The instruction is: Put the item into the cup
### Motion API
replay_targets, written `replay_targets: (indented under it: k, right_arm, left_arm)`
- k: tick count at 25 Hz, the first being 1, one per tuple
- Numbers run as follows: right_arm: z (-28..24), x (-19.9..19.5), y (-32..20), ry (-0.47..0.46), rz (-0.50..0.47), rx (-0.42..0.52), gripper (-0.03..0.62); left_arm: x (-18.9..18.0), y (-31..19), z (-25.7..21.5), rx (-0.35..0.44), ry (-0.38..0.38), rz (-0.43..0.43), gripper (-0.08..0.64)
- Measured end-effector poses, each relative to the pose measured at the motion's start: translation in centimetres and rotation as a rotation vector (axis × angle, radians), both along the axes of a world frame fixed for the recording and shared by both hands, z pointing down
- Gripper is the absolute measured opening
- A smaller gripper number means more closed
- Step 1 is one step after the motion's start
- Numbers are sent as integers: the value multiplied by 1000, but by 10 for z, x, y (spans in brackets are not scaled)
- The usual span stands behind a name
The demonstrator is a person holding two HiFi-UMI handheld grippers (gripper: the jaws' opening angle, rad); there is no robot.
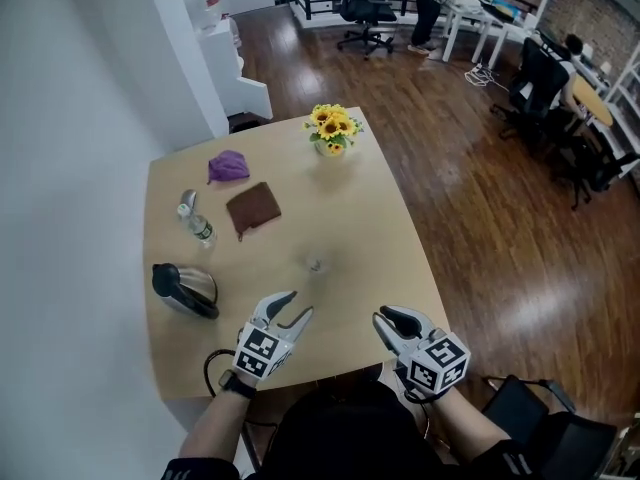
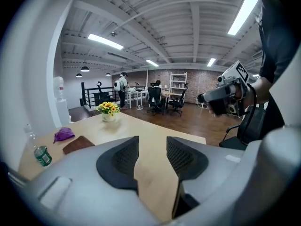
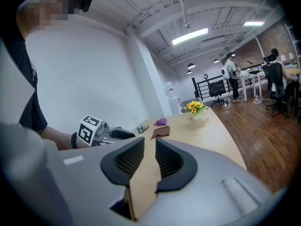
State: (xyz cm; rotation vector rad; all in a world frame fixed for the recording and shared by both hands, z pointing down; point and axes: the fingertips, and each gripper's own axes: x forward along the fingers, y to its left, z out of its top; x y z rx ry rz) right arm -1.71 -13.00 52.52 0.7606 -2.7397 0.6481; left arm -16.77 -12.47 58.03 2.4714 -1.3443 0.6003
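A small clear cup (image 1: pixel 315 264) stands near the middle of the wooden table (image 1: pixel 380 218). Behind it lie a brown cloth (image 1: pixel 253 208), a purple cloth (image 1: pixel 228 166) and a plastic bottle (image 1: pixel 197 224) on its side. My left gripper (image 1: pixel 300 304) hovers over the table's near edge, open and empty, a short way before the cup. My right gripper (image 1: pixel 385 316) is level with it to the right, its jaws a narrow gap apart with nothing between them. In the left gripper view, bare tabletop shows between the jaws of the left gripper (image 2: pixel 153 149); the right gripper view shows the same for the right gripper (image 3: pixel 149 149).
A steel kettle (image 1: pixel 186 289) with a black handle sits at the table's left front, its cord running off the edge. A pot of yellow flowers (image 1: pixel 332 130) stands at the far edge. A white wall runs along the left; office chairs and people are far behind.
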Motion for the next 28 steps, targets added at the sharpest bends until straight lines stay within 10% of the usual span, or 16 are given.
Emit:
replay_targets:
  k: [13, 28]
  right_arm:
    - [-32, -3, 61, -42, -52, 29, 32]
    - [-67, 86, 189, -105, -261, 116, 8]
  left_arm:
    - [10, 100, -31, 66, 71, -49, 172]
    - [136, 215, -77, 140, 134, -143, 172]
